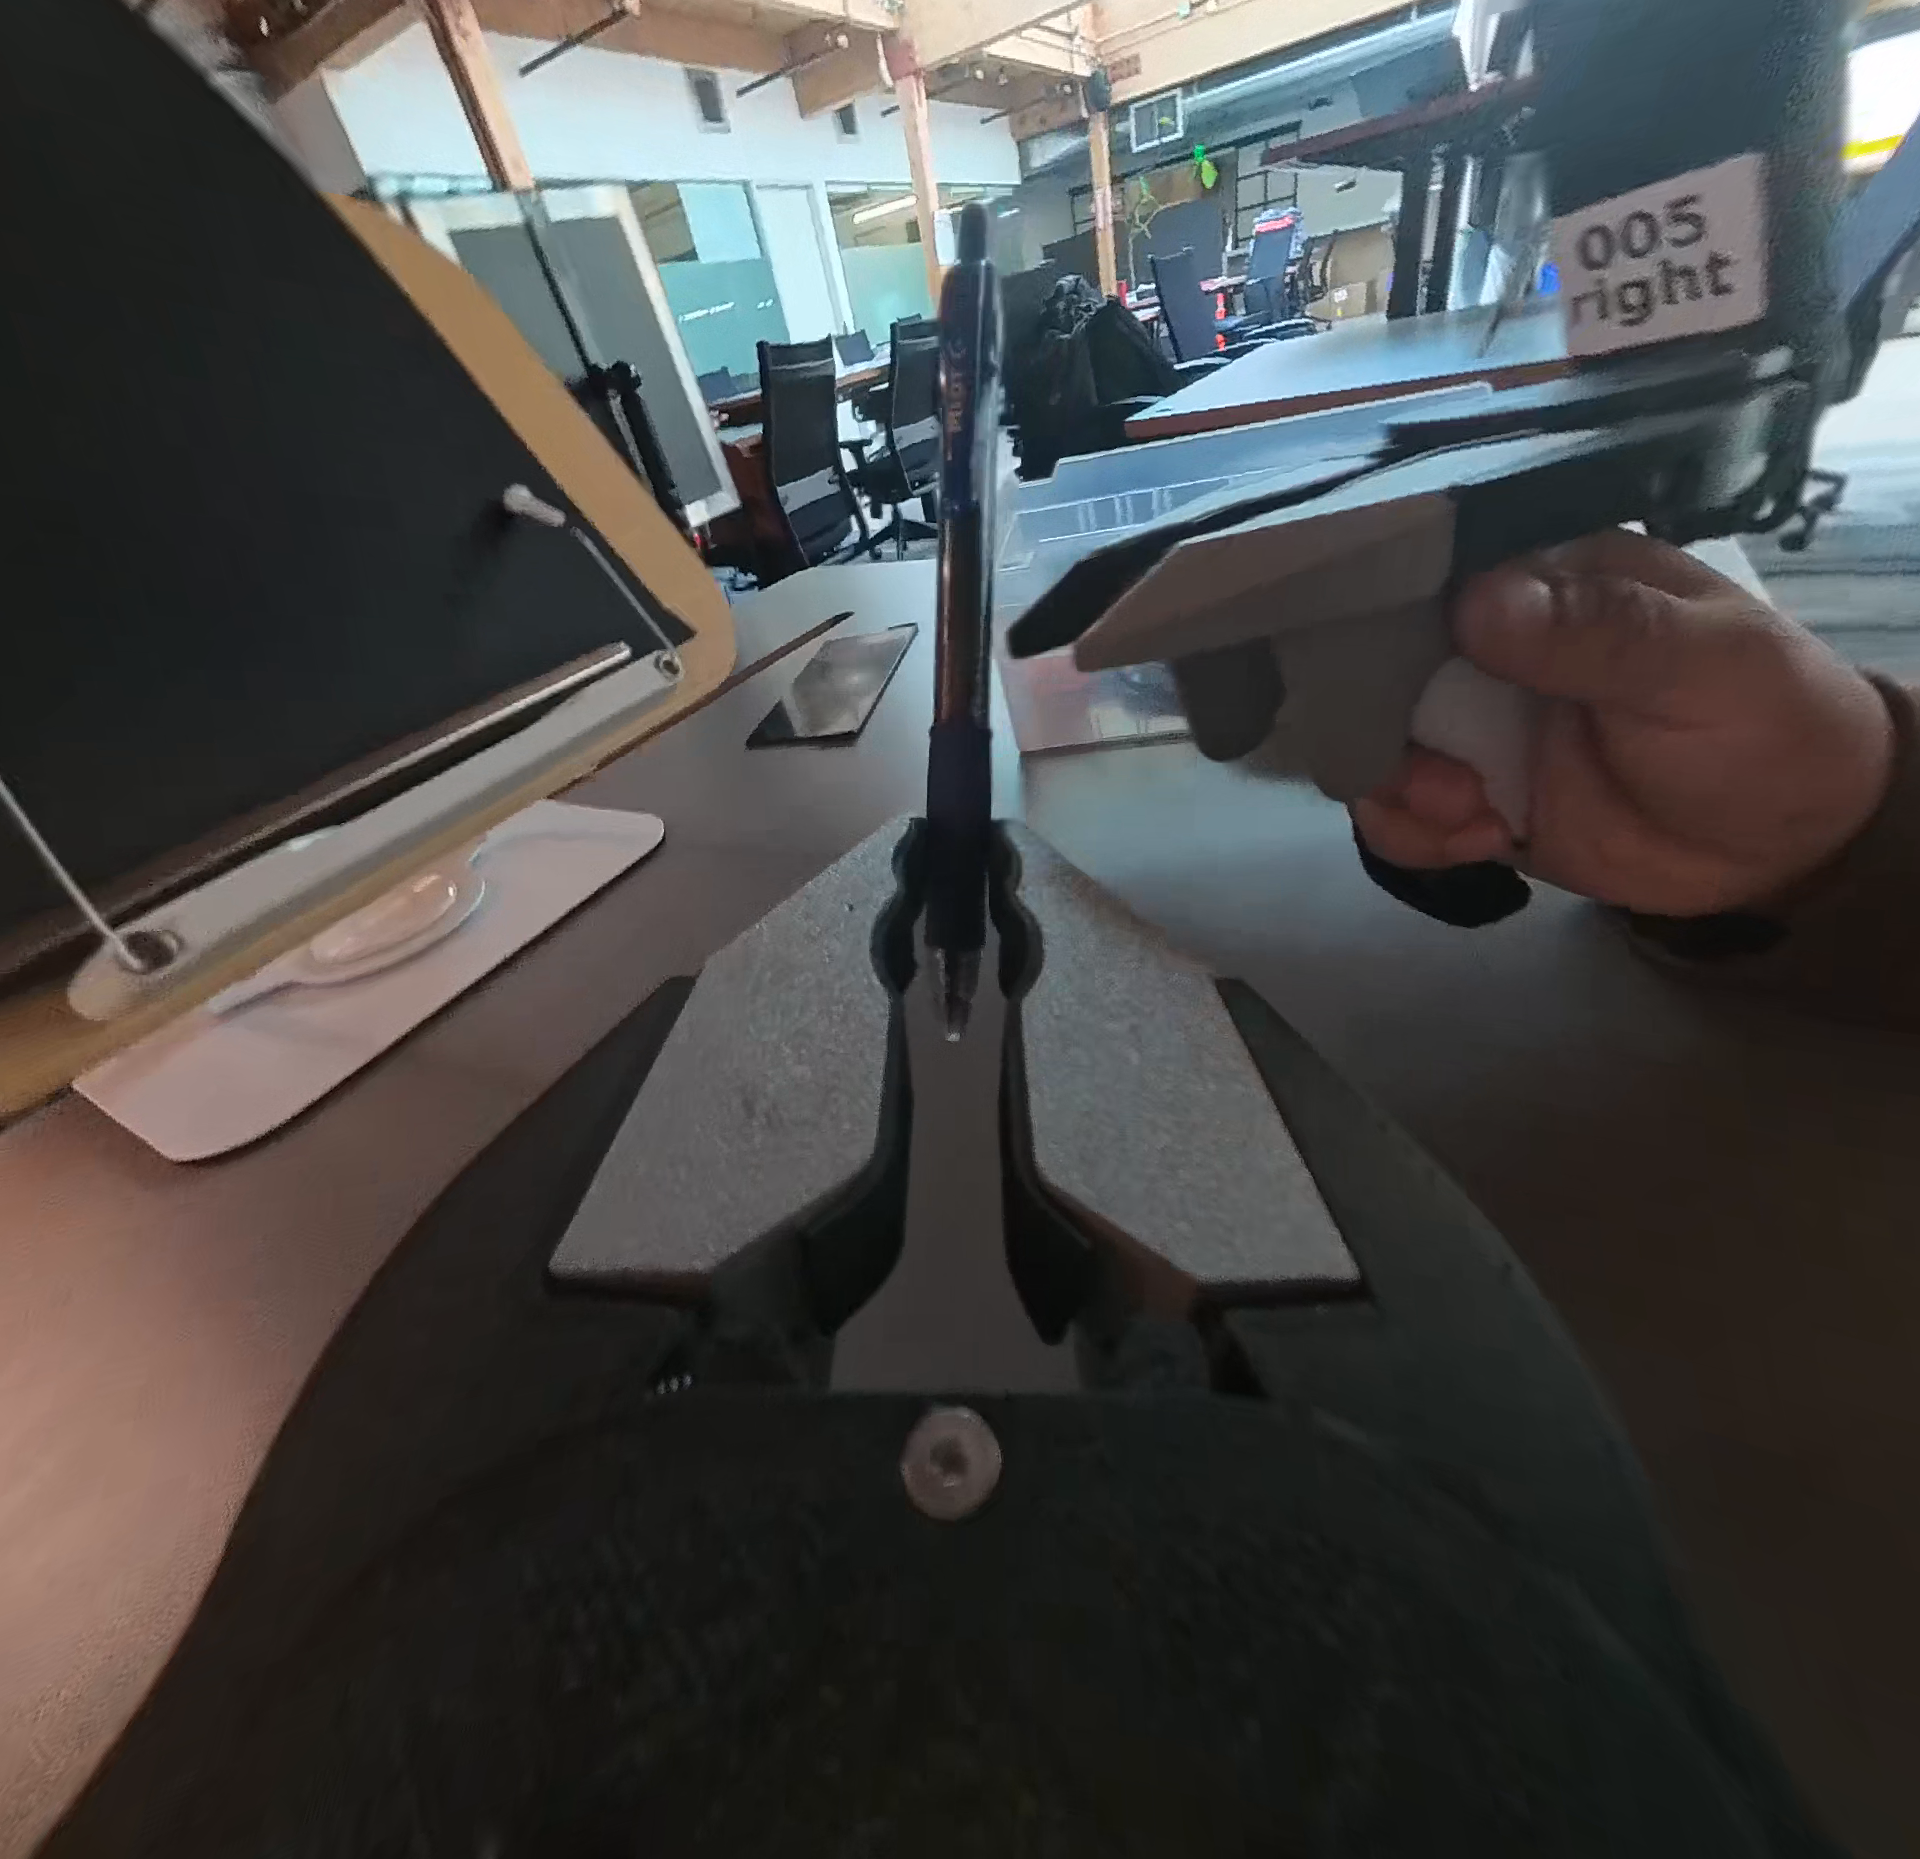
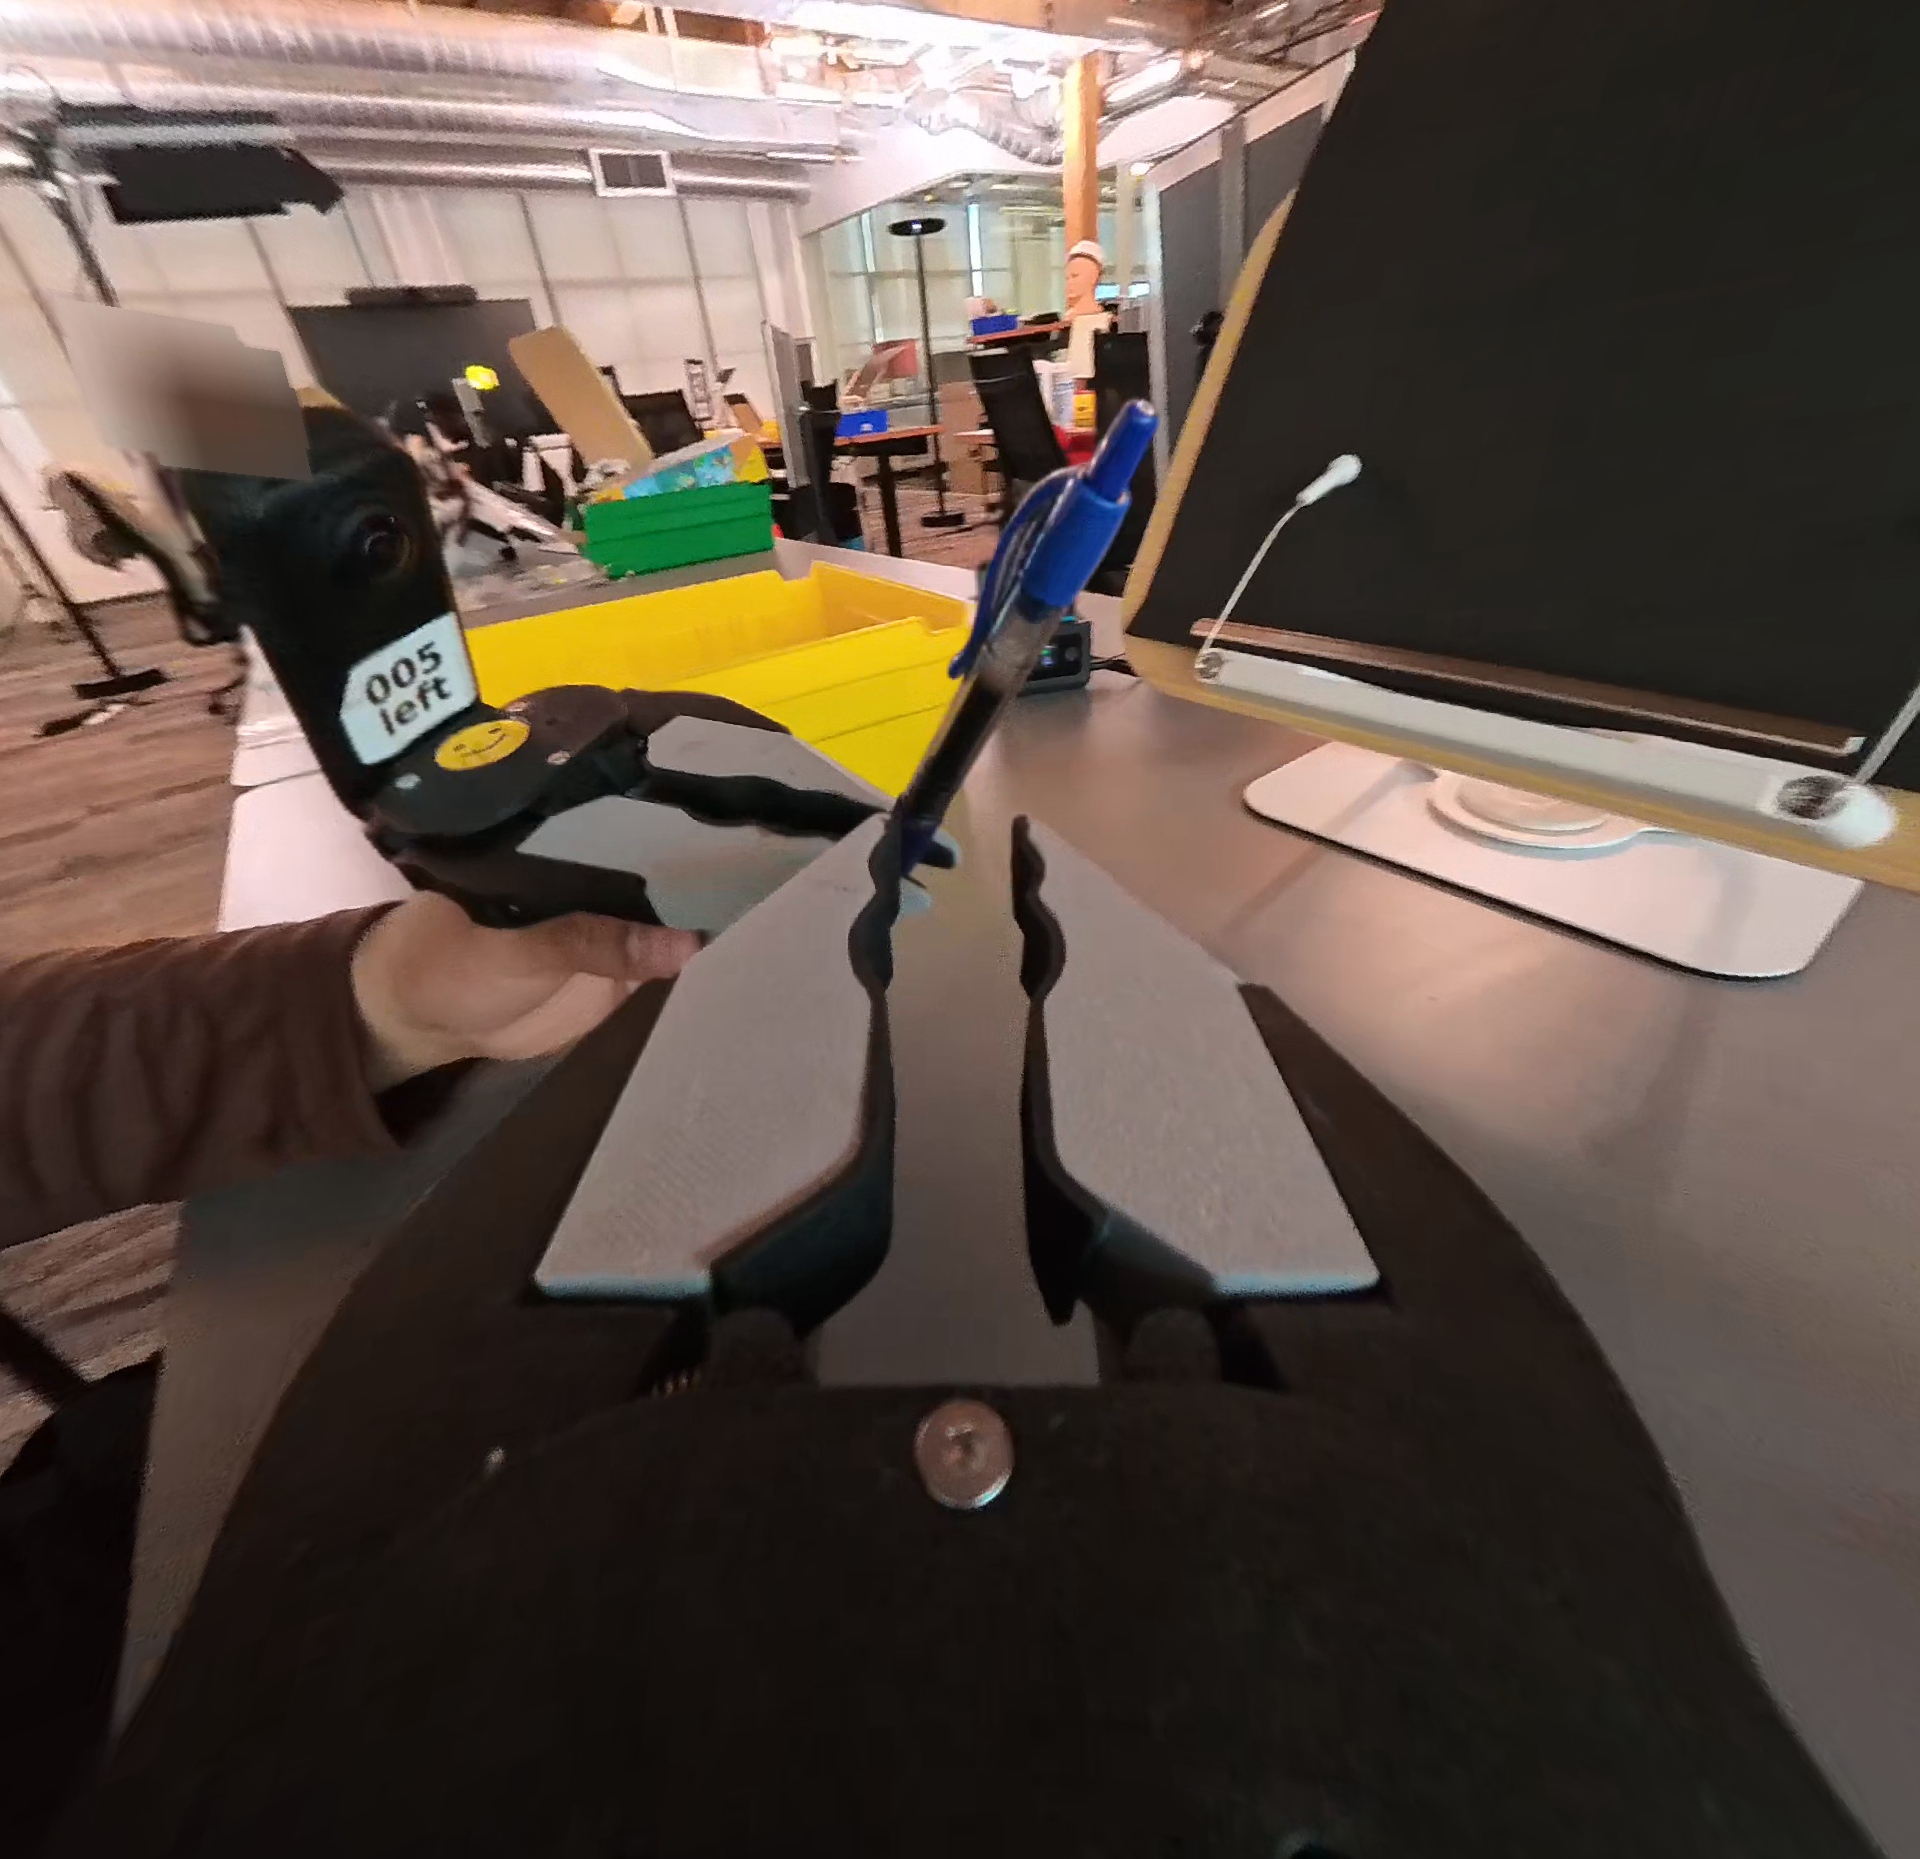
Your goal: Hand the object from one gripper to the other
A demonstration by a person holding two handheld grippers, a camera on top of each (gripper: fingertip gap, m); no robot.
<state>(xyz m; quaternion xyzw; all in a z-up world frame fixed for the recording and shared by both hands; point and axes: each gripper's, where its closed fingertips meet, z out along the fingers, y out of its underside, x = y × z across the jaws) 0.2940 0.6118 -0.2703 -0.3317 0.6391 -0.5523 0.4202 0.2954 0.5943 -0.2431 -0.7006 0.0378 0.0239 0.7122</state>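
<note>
A blue pen (image 1: 958, 521) stands upright, tip down, clamped at its dark grip between the fingertips of my left gripper (image 1: 956, 900). My right gripper (image 1: 1055, 646), held by a hand (image 1: 1662, 729), reaches in from the right, its tips just right of the pen's barrel and apart from it. In the right wrist view my right gripper (image 2: 951, 853) is open and empty. The pen (image 2: 1039, 562) leans up to the right just beyond its left fingertip, outside the gap. The left gripper (image 2: 862, 817) holds the pen's lower end.
A dark monitor (image 1: 260, 438) on a white stand (image 1: 416, 978) is left of the left gripper and right of the right one (image 2: 1558, 355). A black phone (image 1: 831, 682) lies on the desk (image 1: 1403, 1082). Yellow bins (image 2: 727, 635) and green bins (image 2: 675, 536) stand behind. Left and right tips are no more than a few centimetres apart.
</note>
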